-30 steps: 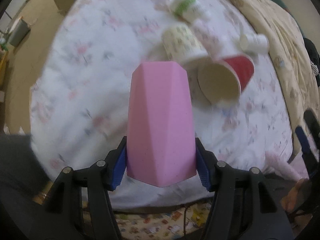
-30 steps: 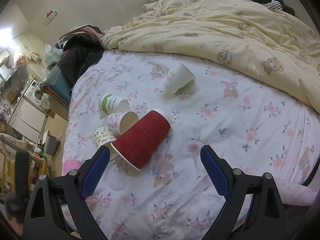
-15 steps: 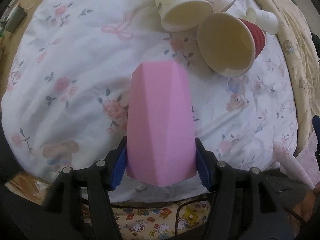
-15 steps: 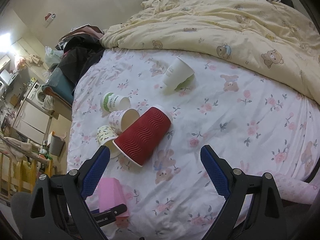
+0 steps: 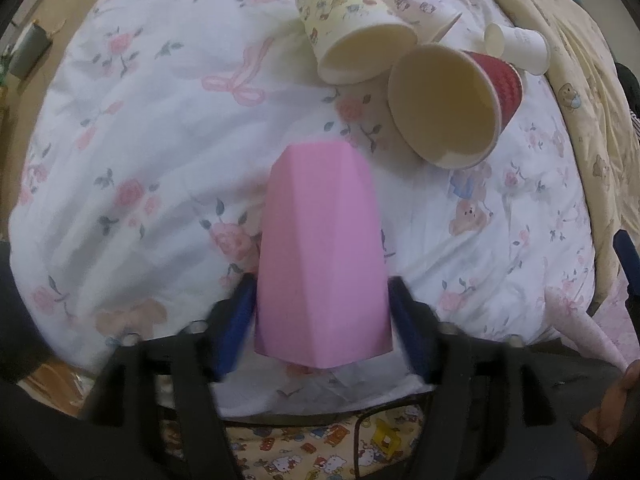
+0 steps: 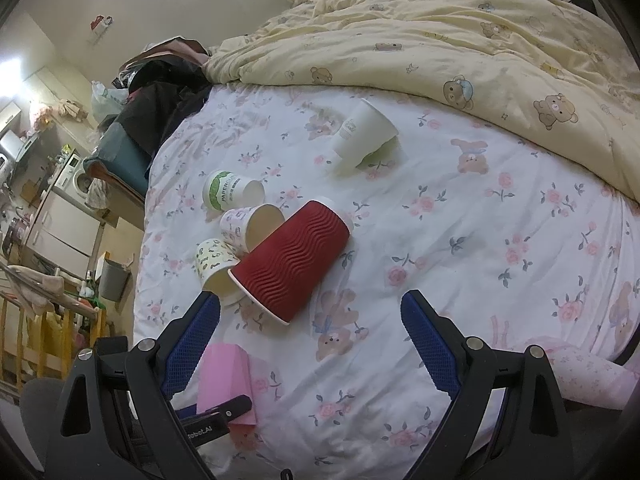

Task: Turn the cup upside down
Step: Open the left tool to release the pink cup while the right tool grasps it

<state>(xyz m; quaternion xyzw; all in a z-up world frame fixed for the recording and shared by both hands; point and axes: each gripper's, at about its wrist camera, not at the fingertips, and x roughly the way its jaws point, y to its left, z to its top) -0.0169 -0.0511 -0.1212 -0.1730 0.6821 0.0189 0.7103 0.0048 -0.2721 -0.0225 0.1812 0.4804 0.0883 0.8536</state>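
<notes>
Two blue-padded fingers (image 5: 236,320) of the left gripper (image 5: 322,316) clamp the wide end of the pink faceted cup (image 5: 322,256) in the left wrist view. Its long axis runs straight away from the camera along the fingers, the narrow closed base pointing out over the floral bedsheet (image 5: 160,128) and the wide end toward the lens; the mouth itself cannot be seen from here. Both fingers and the cup's near end are blurred. Beyond the base lie a yellow cartoon-print paper cup (image 5: 352,28) and a red ribbed cup (image 5: 452,104), each on its side with the mouth toward the camera. A small white cup (image 5: 516,46) lies farther right, and another patterned cup behind the yellow one is cut off by the top edge.

From the right wrist view, the right gripper (image 6: 310,340) hangs over the sheet with its jaws spread wide and nothing between them. At lower left the pink cup (image 6: 224,376) shows just behind the gripper's left finger, partly covered by it and by the black bar of the left gripper, so its ends are hard to make out. Near it the red ribbed cup (image 6: 294,260) lies on its side touching two patterned cups; a green-printed cup (image 6: 232,190) and a white cup (image 6: 362,136) lie farther off, short of the yellow bear-print duvet (image 6: 460,40).
</notes>
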